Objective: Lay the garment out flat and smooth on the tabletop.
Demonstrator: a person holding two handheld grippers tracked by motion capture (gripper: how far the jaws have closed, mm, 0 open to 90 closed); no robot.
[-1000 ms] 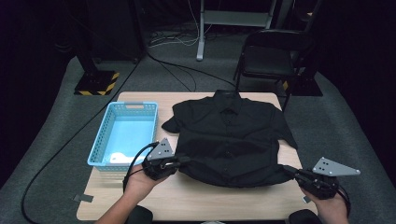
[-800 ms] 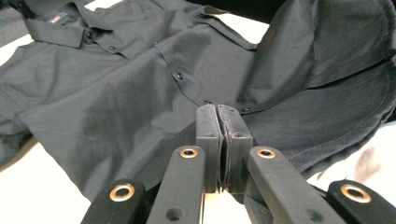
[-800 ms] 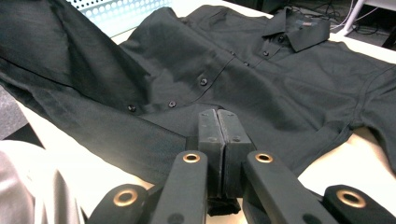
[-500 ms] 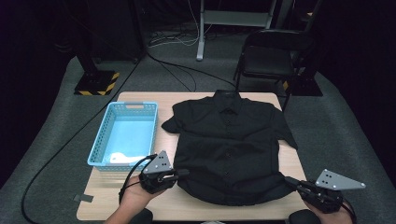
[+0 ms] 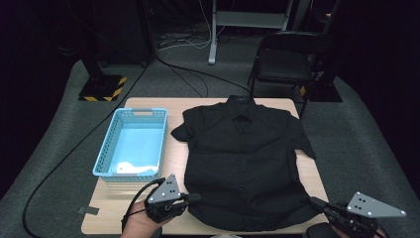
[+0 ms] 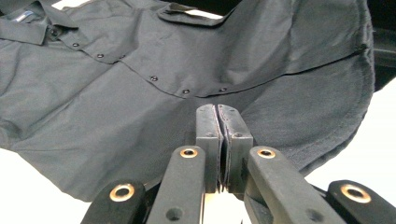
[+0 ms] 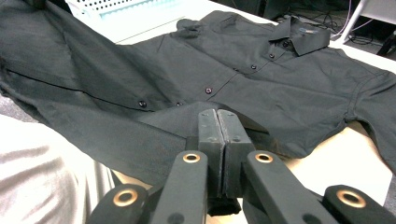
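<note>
While the shirt (image 5: 242, 163) lay bunched and short 1 second ago, its hem well up from the table's (image 5: 208, 103) near edge, we now see it drawn out long and flat down the middle of the high view, hem reaching almost to the near edge. Both hands have slid toward the bottom of that frame over the same second, taking the hem corners with them. The basket (image 5: 131, 144) sits where it was, left of the shirt.

Our left gripper (image 5: 194, 198) lies at lower left of centre in the high view, held nearly level, its jaws pointing right onto the shirt's lower left corner. In the left gripper view the left gripper (image 6: 223, 122) has its jaws pressed together with dark cloth pinched between them. Our right gripper (image 5: 317, 202) sits at the lower right, angled up and left toward the opposite hem corner, the hand half cut off by the frame's bottom edge. The right gripper (image 7: 223, 125) likewise clamps a fold of shirt hem in its own view.
</note>
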